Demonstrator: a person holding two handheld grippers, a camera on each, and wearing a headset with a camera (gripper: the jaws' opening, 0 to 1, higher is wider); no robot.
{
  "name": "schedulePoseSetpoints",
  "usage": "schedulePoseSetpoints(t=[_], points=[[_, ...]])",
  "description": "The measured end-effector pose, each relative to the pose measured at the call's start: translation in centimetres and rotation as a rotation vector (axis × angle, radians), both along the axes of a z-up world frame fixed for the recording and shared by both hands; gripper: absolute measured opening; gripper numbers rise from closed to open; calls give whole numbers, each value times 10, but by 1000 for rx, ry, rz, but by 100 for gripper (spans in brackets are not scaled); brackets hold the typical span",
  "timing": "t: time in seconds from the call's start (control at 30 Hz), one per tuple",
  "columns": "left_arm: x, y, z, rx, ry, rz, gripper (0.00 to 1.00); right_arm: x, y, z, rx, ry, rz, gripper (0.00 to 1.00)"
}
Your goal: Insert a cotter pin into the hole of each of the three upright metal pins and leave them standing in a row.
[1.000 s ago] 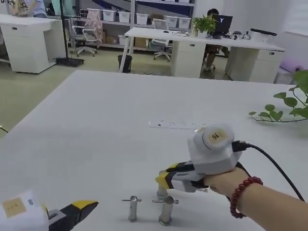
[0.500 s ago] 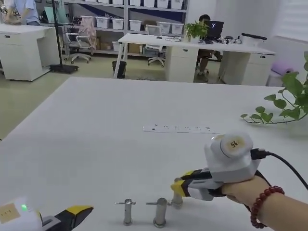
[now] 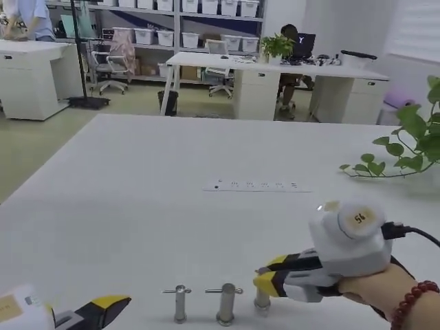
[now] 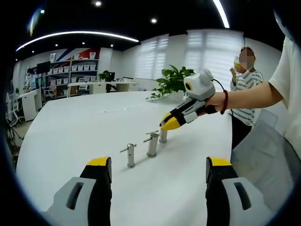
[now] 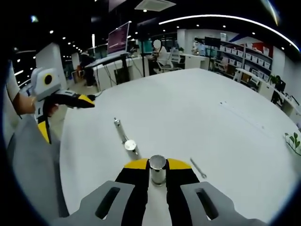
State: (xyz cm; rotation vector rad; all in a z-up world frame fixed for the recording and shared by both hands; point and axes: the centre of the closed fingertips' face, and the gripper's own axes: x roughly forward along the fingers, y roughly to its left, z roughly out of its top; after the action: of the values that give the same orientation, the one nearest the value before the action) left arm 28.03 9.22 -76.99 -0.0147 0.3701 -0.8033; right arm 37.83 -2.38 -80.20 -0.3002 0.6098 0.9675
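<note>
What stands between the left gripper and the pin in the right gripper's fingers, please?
Two upright pins: one nearer the left gripper, one nearer the held pin, each with a cotter pin through it, in the head view.

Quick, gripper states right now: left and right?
Left gripper: open, holding nothing.
Right gripper: shut on the short upright silver metal pin.

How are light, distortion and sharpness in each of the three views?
Head view: soft, even light, only faint shadows beneath the three upright silver metal pins. Left gripper view: fisheye bends the ceiling light strip into an arc; pins look sharp. Right gripper view: strong fisheye curvature; the nearest pin looks slightly soft.
</note>
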Motion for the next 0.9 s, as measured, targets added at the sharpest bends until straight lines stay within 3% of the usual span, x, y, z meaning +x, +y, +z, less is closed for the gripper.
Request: schedulePoseSetpoints(t=[0.2,0.63,0.9], points=[[-1,0,2,-2,-5,-3,82,-14,4,2,25,3,66,13],[-4,-2,2,0,-13,-12,81,-63,26,9,92,26,316,13],[-7,-5,2,-1,-20,-25,80,-78,41,7,108,44,416,13]])
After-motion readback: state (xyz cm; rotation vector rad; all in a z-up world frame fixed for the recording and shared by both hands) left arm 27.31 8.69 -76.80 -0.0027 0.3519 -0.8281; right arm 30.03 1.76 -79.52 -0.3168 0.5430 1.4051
